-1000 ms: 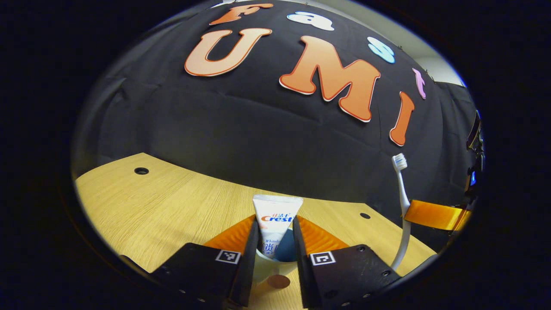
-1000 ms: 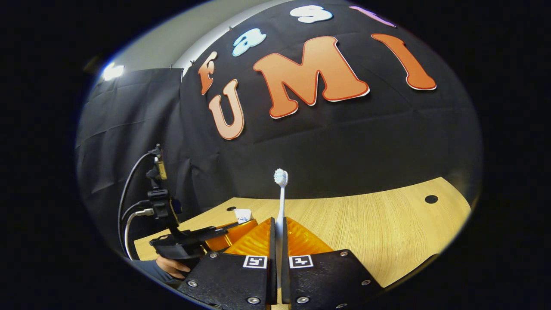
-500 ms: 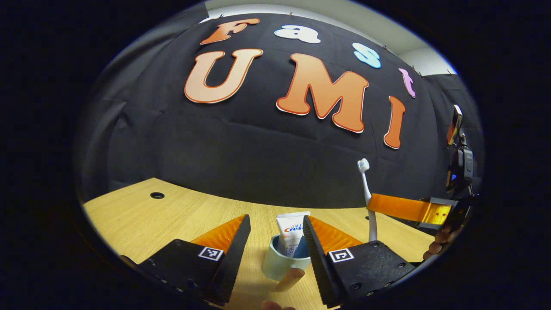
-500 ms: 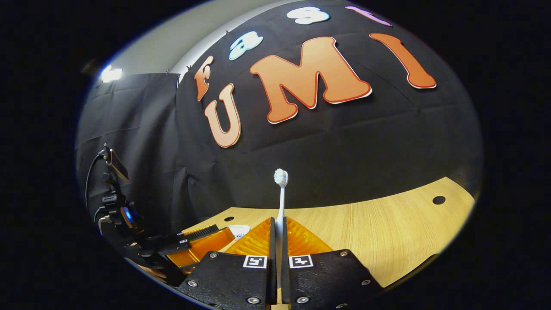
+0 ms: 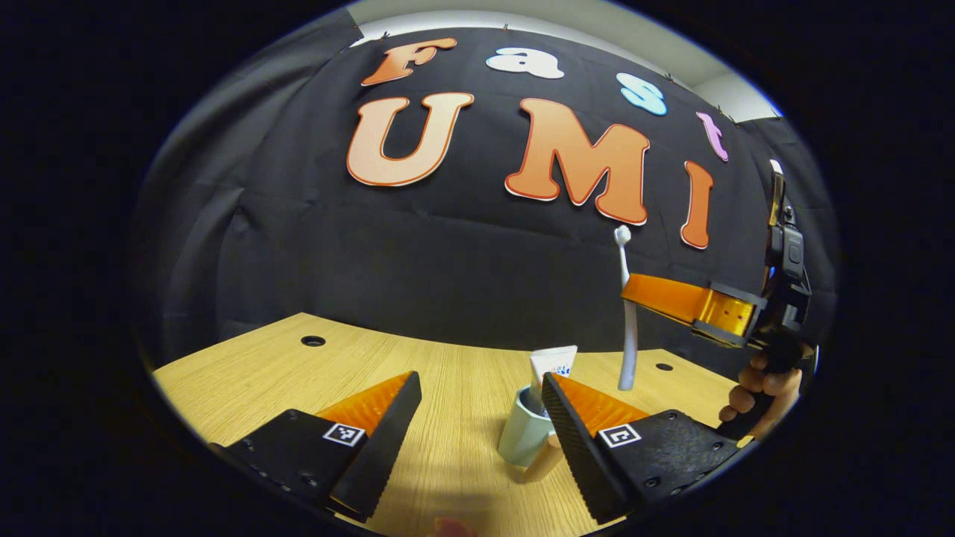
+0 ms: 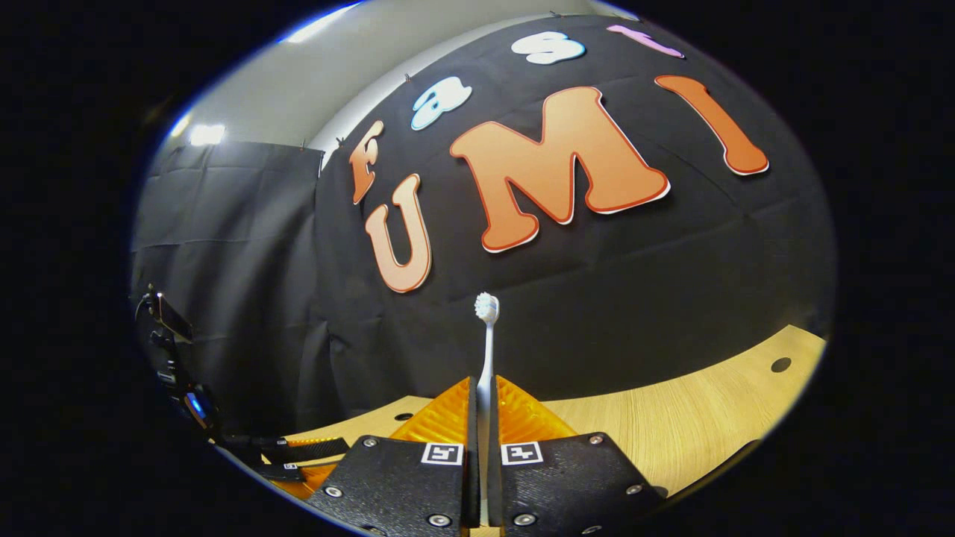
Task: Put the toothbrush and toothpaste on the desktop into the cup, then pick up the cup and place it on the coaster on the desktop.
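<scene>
- Left claw (image 5: 477, 406): released, fingers spread wide, nothing between them; parked near the cup (image 5: 524, 438), probably to leave room above its mouth.
- Cup: upright on the counter (image 5: 246, 373), just left of the left claw's right finger, which hides part of it.
- Toothpaste (image 5: 553, 363): already in the cup, standing on end with its flat tail poking above the rim.
- Right claw (image 6: 481, 418): clenched on the toothbrush (image 6: 486, 350), gripping the handle low down, bristles up; held upright, most likely so the handle end can drop straight into the cup.
- Left gripper view: the brush (image 5: 625, 313) hangs above the counter, right of the cup and a little beyond it, handle tip off the wood, not yet over the mouth; also the hand (image 5: 761, 388) holding the right claw (image 5: 634, 291).
- Right gripper view: the clamp itself, both fingers tight against the handle; far left, low, part of the left claw (image 6: 298, 459).
- Coaster: cannot be made out for sure.
- Left to do, judging by this: brush into cup, then cup onto coaster.
</scene>
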The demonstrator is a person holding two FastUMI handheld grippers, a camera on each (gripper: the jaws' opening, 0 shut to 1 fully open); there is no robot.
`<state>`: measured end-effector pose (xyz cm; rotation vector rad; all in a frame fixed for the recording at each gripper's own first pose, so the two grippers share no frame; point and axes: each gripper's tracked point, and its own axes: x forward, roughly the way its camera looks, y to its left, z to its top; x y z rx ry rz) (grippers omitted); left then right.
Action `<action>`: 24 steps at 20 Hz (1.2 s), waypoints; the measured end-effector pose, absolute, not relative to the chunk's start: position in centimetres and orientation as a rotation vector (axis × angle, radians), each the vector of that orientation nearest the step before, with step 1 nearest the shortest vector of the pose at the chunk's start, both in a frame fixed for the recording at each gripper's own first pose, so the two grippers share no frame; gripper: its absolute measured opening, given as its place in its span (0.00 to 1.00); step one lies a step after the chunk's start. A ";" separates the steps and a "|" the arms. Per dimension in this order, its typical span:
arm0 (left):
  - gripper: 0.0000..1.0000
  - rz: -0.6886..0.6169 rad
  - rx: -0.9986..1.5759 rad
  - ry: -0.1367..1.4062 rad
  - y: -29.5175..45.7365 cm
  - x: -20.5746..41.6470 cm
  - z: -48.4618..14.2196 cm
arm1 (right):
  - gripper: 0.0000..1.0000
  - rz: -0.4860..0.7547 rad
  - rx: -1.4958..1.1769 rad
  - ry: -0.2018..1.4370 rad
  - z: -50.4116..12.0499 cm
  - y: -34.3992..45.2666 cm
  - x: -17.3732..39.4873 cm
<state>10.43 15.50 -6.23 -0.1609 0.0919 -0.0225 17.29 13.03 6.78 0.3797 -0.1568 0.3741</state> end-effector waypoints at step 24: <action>0.98 -0.013 -0.175 0.129 15.1 9.9 -8.7 | 0.08 0.365 0.360 -0.022 -0.7 15.6 19.3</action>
